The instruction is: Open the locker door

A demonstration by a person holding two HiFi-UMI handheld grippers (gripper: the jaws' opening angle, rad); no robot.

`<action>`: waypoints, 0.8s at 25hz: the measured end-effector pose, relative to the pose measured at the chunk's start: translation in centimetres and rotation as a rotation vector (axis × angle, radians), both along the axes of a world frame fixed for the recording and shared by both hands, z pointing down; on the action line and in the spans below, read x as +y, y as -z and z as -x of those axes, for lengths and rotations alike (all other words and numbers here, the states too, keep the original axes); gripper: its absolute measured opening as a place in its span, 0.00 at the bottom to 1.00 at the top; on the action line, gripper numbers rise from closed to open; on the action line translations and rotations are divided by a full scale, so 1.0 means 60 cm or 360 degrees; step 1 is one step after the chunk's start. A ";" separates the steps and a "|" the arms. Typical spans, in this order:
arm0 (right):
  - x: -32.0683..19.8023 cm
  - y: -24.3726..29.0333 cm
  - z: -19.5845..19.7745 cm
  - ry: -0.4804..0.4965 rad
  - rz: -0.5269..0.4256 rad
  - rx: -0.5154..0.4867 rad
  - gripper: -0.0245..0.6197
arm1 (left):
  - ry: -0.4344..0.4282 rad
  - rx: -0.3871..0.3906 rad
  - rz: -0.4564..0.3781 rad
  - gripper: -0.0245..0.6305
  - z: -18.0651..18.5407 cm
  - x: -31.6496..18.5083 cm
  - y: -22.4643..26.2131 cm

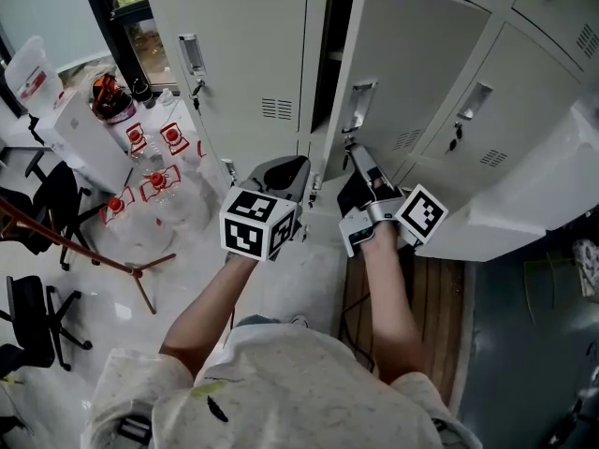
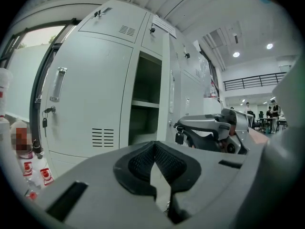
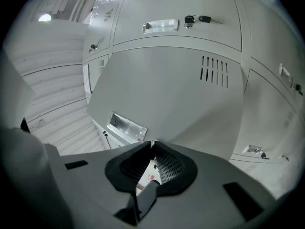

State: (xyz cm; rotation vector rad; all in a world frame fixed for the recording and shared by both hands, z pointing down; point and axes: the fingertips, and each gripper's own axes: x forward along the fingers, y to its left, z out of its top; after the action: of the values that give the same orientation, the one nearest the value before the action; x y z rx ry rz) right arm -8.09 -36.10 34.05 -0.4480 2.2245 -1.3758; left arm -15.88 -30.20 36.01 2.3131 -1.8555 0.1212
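The grey locker door [image 1: 412, 64] stands swung out, and the dark compartment [image 1: 329, 64] behind it is uncovered. My right gripper [image 1: 354, 152] is at the door just below its recessed handle [image 1: 358, 104], shut on the key that hangs from the lock. In the right gripper view the door face [image 3: 167, 89] fills the frame, the handle [image 3: 126, 127] lies just beyond the closed tips [image 3: 152, 143]. My left gripper [image 1: 285, 168] hangs lower left of the door, shut and empty [image 2: 153, 146]. From there I see the open shelf [image 2: 145, 104], the door edge-on [image 2: 166, 80] and the right gripper [image 2: 209, 128].
A closed locker door [image 1: 234, 54] with its own handle [image 1: 192, 54] stands left of the opening. Several bottles with red labels [image 1: 154, 181] sit on the floor at the left, with black chairs [image 1: 37, 213] beyond. More closed lockers [image 1: 496, 110] run to the right.
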 end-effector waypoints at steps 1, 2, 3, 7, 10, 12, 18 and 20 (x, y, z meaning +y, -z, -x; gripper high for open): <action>0.002 0.000 -0.004 -0.0018 0.0001 0.0000 0.09 | -0.0018 -0.0001 -0.0003 0.05 -0.002 0.001 0.003; 0.004 0.000 -0.008 -0.0038 0.0005 -0.0001 0.09 | -0.0037 -0.0002 -0.0004 0.05 -0.003 0.002 0.004; 0.006 0.000 -0.012 -0.0061 0.0009 0.0000 0.09 | -0.0056 -0.0004 -0.0003 0.05 -0.005 0.003 0.006; 0.012 -0.002 -0.030 -0.0147 0.0012 0.0021 0.08 | -0.0131 -0.0014 -0.0001 0.05 -0.013 0.007 0.010; 0.017 0.000 -0.044 -0.0205 0.0014 0.0003 0.08 | -0.0199 -0.0018 -0.0001 0.05 -0.025 0.009 0.010; 0.023 -0.001 -0.055 -0.0246 0.0014 -0.0005 0.08 | -0.0245 -0.0017 0.0005 0.05 -0.036 0.014 0.006; 0.042 0.000 -0.094 -0.0354 0.0010 0.0016 0.07 | -0.0396 -0.0019 0.0013 0.05 -0.077 0.030 0.001; 0.044 0.002 -0.105 -0.0382 0.0012 0.0008 0.07 | -0.0437 -0.0022 0.0013 0.05 -0.087 0.036 0.001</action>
State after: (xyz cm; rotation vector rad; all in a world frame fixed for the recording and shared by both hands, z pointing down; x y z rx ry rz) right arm -1.81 -33.43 33.95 -0.6969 2.0908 -1.2580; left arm -10.66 -28.07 35.94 2.5545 -1.5295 0.1798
